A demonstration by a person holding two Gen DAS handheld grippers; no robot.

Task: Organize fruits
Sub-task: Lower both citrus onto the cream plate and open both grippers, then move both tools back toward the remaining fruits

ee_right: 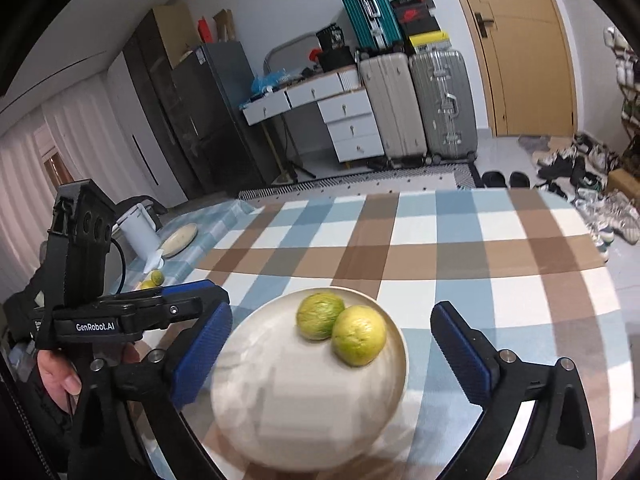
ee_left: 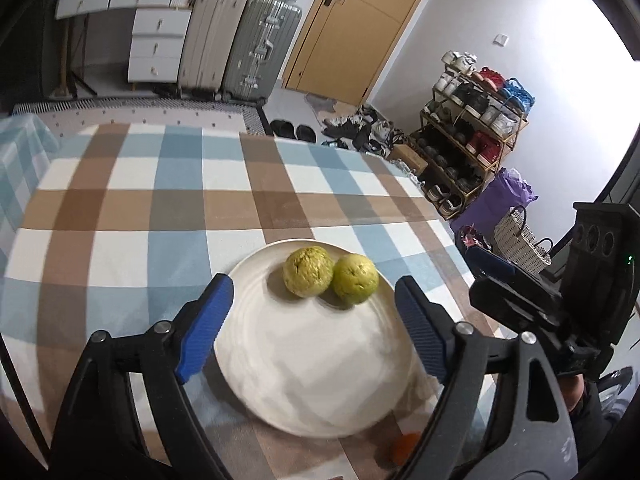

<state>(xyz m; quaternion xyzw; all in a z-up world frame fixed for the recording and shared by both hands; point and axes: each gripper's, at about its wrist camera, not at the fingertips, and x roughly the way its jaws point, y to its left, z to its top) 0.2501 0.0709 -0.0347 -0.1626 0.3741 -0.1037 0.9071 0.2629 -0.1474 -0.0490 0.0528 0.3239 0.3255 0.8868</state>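
Sitting near the table's near edge, the cream plate (ee_left: 312,380) carries two green fruits (ee_left: 308,272) touching each other at its far rim. The left hand-held gripper (ee_left: 314,300) hangs over the plate with jaws spread wide, gripping nothing. The right hand-held gripper (ee_right: 332,328) is likewise wide apart and empty, flanking the plate (ee_right: 288,400) and fruits (ee_right: 359,340).

I see even, soft indoor light in both fisheye views, with strong barrel distortion and dark vignetted corners. The plate (ee_left: 320,364) is motion-blurred, and faint shadows sit beneath the fruit (ee_right: 359,341).
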